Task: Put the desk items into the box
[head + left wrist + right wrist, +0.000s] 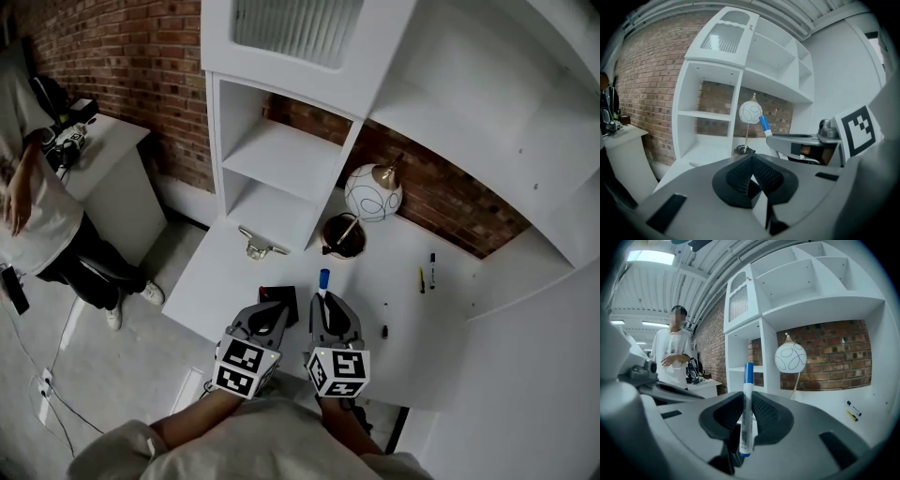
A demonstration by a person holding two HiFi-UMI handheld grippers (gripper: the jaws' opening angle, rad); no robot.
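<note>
Landmark: globe lamp at the back of the white desk, its stem running down into a dark round base.

- Right gripper: toward the desk's front edge from the lamp. Jaws clamped on a white marker with a blue cap. Marker stands upright, cap end above the pads and pointing toward the lamp.
- Left gripper: just left of the right one. Jaws together, nothing between them.
- Dark box with a red patch: front-left of the lamp, right under the left gripper's tip, partly covered by it.
- 3 loose pens on the desk: a black pen and a yellow pen side by side, right of the lamp toward the front; 1 more, a dark pen, nearer the front edge.
- Metal piece: left of the lamp base, in front of the low shelf.
- Person in a light shirt: far left of the lamp, beside a white side table.
</note>
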